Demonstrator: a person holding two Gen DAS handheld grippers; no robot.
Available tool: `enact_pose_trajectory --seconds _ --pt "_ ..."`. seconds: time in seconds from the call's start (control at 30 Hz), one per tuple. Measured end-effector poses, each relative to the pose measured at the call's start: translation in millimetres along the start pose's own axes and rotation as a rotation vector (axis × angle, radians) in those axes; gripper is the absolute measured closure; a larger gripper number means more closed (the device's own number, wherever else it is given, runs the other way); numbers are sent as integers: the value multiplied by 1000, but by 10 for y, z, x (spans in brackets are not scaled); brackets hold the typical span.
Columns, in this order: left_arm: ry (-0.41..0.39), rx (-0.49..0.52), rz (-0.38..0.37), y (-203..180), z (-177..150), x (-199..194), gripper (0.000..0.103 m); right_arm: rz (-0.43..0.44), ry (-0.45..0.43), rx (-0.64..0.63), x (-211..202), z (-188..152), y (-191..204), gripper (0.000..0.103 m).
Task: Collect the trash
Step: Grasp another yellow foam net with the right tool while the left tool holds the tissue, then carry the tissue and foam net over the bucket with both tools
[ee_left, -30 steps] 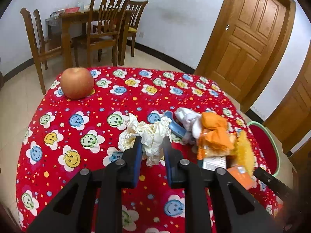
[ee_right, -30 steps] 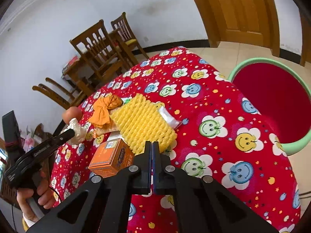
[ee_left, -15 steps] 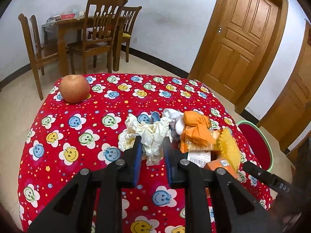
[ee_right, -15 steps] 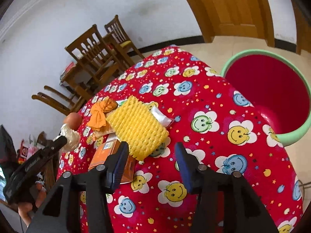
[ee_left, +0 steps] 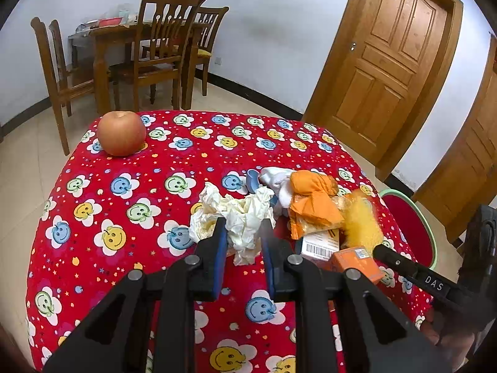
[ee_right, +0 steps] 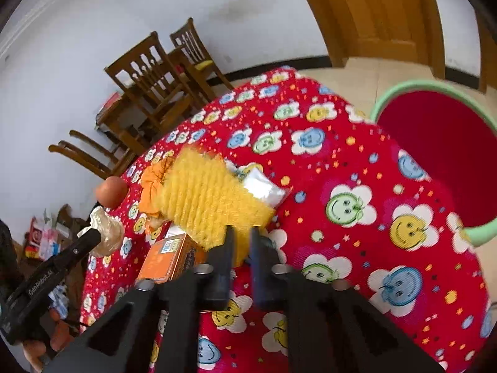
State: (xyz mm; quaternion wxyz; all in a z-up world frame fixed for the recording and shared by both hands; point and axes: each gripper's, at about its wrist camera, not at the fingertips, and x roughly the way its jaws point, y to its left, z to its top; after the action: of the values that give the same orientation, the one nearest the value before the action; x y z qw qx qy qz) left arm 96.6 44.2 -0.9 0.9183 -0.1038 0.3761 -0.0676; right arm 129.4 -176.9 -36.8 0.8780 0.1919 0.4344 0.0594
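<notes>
My left gripper (ee_left: 241,229) is shut on a crumpled white tissue (ee_left: 239,214) and holds it over the red smiley tablecloth (ee_left: 124,205). My right gripper (ee_right: 240,238) is closed on the near edge of a yellow foam net (ee_right: 208,199). An orange box (ee_right: 169,258) lies left of it, with an orange wrapper (ee_right: 152,177) and a clear packet (ee_right: 264,188) nearby. The same pile shows in the left wrist view: orange wrapper (ee_left: 313,202), yellow net (ee_left: 362,222), orange box (ee_left: 355,261).
A red bin with a green rim (ee_right: 435,155) stands on the floor beside the table's right edge. An apple (ee_left: 121,133) sits at the table's far left corner. Wooden chairs (ee_left: 161,49) and a door (ee_left: 388,62) are behind.
My right gripper opened, moved forward and closed on the yellow net. My left gripper has lifted and pulled back a little with the tissue in it.
</notes>
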Motion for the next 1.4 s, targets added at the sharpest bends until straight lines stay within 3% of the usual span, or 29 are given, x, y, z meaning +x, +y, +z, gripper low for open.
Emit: enact_pose_trajectory --seconds 0.37,0.47,0.53,0.6,0.67,0.87,1.07,1.2,1.27,1.4 --pt "-20 32 -26 -185 9 -154 83 20 -83 13 -352 26 -102 103" --pt "-23 39 -32 -231 4 -173 83 37 -59 10 -361 41 -121 99" --pt "-20 36 -36 -245 2 -162 83 40 -38 21 -326 39 -147 92" --pt "-17 35 -39 -250 -6 -149 83 55 -16 56 -263 31 -187 67" --pt "-11 33 -40 -240 -18 -133 83 68 -1 92 -208 26 -210 55" --pt "-7 16 -30 -148 -38 -106 83 20 28 91 6 77 -143 44" --pt "-1 1 -26 -78 -52 -68 83 44 87 148 255 77 -165 44" --pt "1 -2 -25 -59 -60 -60 83 71 59 103 193 73 -81 84" --pt "1 -3 -25 -56 -59 -60 83 57 32 70 127 69 -30 92" --pt "-3 -3 -29 -78 -57 -88 83 84 4 65 -14 57 -16 93"
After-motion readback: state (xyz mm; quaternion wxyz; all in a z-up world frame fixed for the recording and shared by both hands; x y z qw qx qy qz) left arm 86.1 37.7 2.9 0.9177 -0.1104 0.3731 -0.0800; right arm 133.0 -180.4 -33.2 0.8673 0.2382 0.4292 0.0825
